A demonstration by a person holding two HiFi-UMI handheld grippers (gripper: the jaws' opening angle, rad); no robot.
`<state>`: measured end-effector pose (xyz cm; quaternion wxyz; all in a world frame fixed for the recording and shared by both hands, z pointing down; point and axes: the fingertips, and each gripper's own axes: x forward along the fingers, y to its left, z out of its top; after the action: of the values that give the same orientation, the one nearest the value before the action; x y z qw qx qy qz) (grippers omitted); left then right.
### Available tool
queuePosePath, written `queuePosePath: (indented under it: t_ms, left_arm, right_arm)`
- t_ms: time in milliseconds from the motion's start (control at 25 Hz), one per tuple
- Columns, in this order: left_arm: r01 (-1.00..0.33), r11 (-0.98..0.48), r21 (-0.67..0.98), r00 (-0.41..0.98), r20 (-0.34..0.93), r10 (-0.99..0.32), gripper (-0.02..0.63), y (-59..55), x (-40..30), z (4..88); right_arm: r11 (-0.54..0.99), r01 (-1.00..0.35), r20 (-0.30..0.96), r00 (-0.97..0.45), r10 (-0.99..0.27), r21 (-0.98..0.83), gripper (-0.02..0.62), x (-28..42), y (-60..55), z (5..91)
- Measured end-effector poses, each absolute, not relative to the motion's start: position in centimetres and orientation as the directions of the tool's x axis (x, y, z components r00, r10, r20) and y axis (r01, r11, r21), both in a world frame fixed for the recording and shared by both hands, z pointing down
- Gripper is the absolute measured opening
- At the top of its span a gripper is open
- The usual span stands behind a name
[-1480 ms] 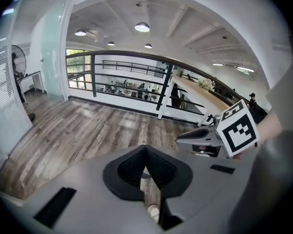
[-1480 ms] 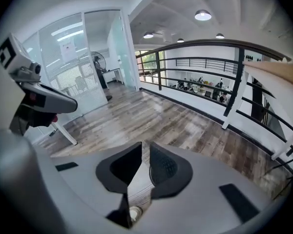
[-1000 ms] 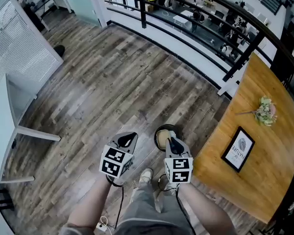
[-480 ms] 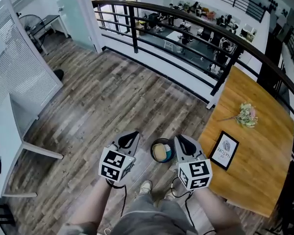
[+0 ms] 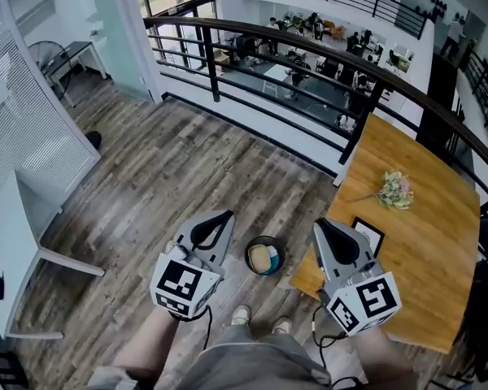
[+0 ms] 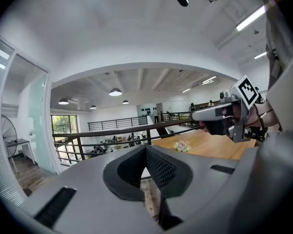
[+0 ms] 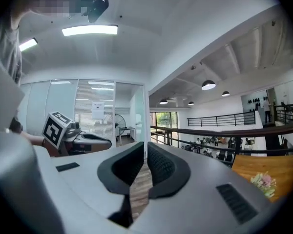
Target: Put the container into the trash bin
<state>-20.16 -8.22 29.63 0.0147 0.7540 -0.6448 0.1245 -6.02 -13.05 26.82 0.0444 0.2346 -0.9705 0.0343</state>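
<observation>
The left hand-held gripper [image 5: 220,223] is hanging over the wooden floor [image 5: 171,161], its jaws pressing together at the tips with nothing sitting between them. Just right of it, the round trash bin [image 5: 250,254] is standing on the floor between the two grippers, and the pale yellow container [image 5: 263,258] is lying inside it. The person's shoes [image 5: 242,315] are showing just below the bin. The right hand-held gripper [image 5: 326,236] is hovering beside the bin, over the corner of the wooden bench [image 5: 439,250]. Its jaws are closing, nearly meeting, and gripping nothing. Further right on the bench, a framed picture [image 5: 369,236] is lying partly behind that gripper, and a small bunch of flowers [image 5: 394,189] is lying beyond it.
</observation>
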Motion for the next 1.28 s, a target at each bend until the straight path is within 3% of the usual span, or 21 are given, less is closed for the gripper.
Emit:
queuePosePath:
  t_ms: [240, 400, 1280]
  left_arm:
    - [-0.97, -0.181, -0.161, 0.163, 0.116, -0.98, 0.015, -7.3, -16.9, 25.1]
    - [-0.955, -0.212, -0.207, 0.193, 0.111, -0.975, 0.014, -6.9, -14.9, 24.6]
    - [-0.96, -0.205, -0.19, 0.178, 0.148, -0.973, 0.015, -7.2, -13.8, 26.2]
  right_arm:
    - [0.912, -0.409, 0.04, -0.912, -0.409, 0.015, 0.046, -3.4, -11.0, 22.6]
    - [0.921, -0.387, 0.006, -0.922, -0.387, -0.052, 0.038, -1.7, -10.2, 21.7]
    - [0.919, -0.395, 0.072, -0.916, -0.395, 0.012, 0.037, -0.4, -10.6, 23.0]
